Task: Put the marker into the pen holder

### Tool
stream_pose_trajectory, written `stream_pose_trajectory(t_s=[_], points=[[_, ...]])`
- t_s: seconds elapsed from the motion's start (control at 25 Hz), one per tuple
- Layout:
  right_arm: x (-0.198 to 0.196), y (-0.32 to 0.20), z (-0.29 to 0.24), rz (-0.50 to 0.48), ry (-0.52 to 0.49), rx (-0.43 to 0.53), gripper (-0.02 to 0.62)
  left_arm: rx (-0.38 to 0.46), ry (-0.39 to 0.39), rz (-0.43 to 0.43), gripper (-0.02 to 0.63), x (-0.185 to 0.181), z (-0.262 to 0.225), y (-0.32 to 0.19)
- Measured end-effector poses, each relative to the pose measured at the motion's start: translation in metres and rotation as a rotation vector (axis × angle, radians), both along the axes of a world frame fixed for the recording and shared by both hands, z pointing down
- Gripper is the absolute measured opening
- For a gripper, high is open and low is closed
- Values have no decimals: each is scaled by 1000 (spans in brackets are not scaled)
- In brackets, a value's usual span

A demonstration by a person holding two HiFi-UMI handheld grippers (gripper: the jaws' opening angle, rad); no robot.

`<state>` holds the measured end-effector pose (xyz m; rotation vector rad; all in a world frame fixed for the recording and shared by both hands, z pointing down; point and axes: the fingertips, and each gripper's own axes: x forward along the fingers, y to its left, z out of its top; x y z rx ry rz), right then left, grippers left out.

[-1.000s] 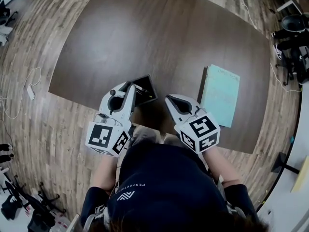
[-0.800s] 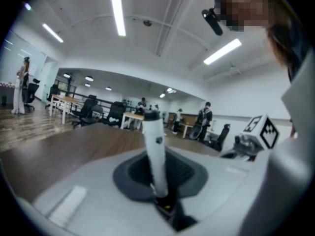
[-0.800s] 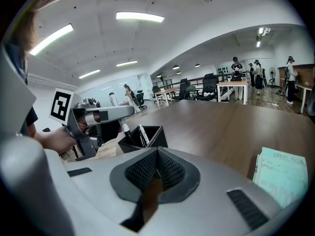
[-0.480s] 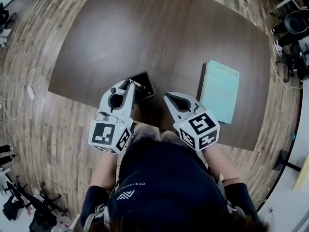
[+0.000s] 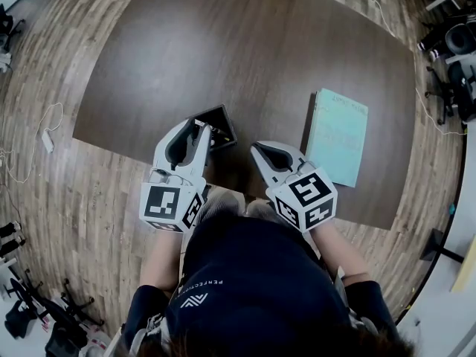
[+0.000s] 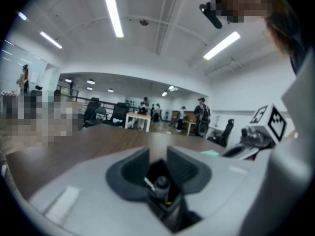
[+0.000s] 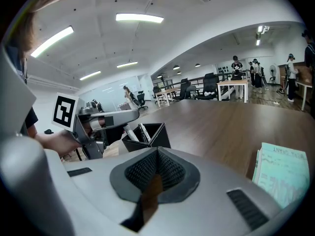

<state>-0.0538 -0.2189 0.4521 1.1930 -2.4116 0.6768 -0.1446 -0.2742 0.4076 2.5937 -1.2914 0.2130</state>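
Marker (image 6: 161,183), dark round cap, standing in black pen holder (image 7: 160,137)

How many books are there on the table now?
1. The pale green book lies flat on the right part of the table, apart from the pen holder. The person's body may hide others at the near edge.
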Motion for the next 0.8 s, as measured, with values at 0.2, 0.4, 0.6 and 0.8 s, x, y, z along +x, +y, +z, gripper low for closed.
stream_pose_trajectory(t_s=[0.2,0.4,0.6,0.8], points=[[3,2,-3,-4,-2,3,2,-7,5,-2,104,2,-2,3],[2,2,-5,-11,-4,9,2,-7,22,-22,103,-3,-6,4],[3,4,-7,-27,-4,16,2,-3,45,-45,100,-6,-13,8],[3,7,-10,-50,-6,25,2,8,71,-78,89,-11,-19,15]])
